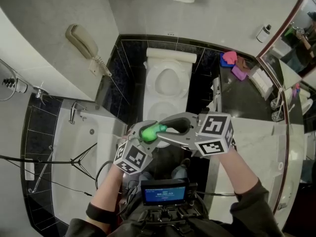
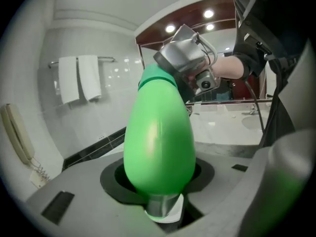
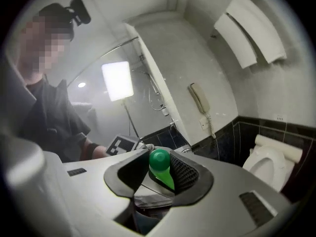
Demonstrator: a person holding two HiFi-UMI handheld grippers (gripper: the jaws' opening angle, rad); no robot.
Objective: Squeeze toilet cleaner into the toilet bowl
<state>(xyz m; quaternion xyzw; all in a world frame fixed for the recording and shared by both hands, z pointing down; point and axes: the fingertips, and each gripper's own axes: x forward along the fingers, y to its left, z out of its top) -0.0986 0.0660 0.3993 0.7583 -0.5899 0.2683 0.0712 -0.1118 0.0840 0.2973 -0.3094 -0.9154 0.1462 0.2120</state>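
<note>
Holding green cleaner bottle (image 2: 159, 137) in the air, on the near side of the toilet bowl (image 1: 154, 90). Left tool (image 1: 139, 135) is clamped partway closed on the fat belly. Right tool (image 3: 159, 177) is closed around the cap (image 3: 159, 160), which looks on. Judged: glossy plastic, light, soft-walled, probably slippery. The belly gives, so squeeze there; the neck is stiffer, so steady it there. No label or brand shows. Text on the small screen (image 1: 164, 191) is too small to read.
</note>
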